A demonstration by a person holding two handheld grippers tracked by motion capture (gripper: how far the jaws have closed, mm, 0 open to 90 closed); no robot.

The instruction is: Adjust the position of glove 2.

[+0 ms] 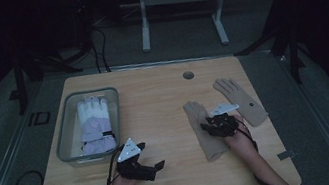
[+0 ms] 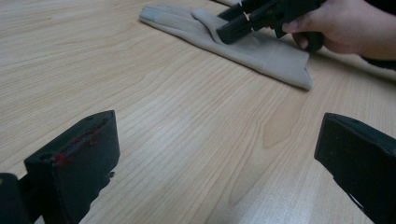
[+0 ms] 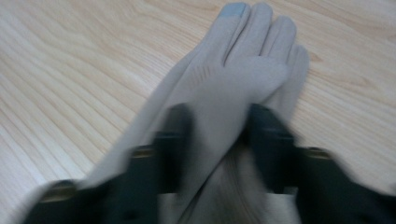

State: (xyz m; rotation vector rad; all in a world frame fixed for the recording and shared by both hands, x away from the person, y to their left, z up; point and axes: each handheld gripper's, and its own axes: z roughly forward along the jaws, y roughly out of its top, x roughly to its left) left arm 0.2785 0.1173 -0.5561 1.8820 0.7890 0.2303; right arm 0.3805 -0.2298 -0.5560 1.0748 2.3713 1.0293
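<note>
Your right tool point(image 1: 212, 126) sits over the middle of the nearer beige glove point(image 1: 202, 129), its jaws narrowed to either side of a raised fold of the fabric. In the right gripper view the cloth stands up between the two black jaws; the picture is blurred, so you cannot be sure the pads are pressing yet. Treat it as a pinch about to bite, not a secure hold.

The glove lies flat on the bench point(image 1: 155, 109), its long axis running away from you: cuff toward your edge, fingertips pointing to the far side. Your jaws straddle it across that axis, which should gather the fabric well.

The second beige glove point(image 1: 241, 100) lies just beyond, to the right, apart from the first.

Your left tool point(image 1: 151, 163) hovers wide and empty over bare wood, well to the left of the glove, so the right hand is much the nearer. Farther left stands the clear bin point(image 1: 65, 139) with a pale winter glove point(image 1: 94, 124) inside.
</note>
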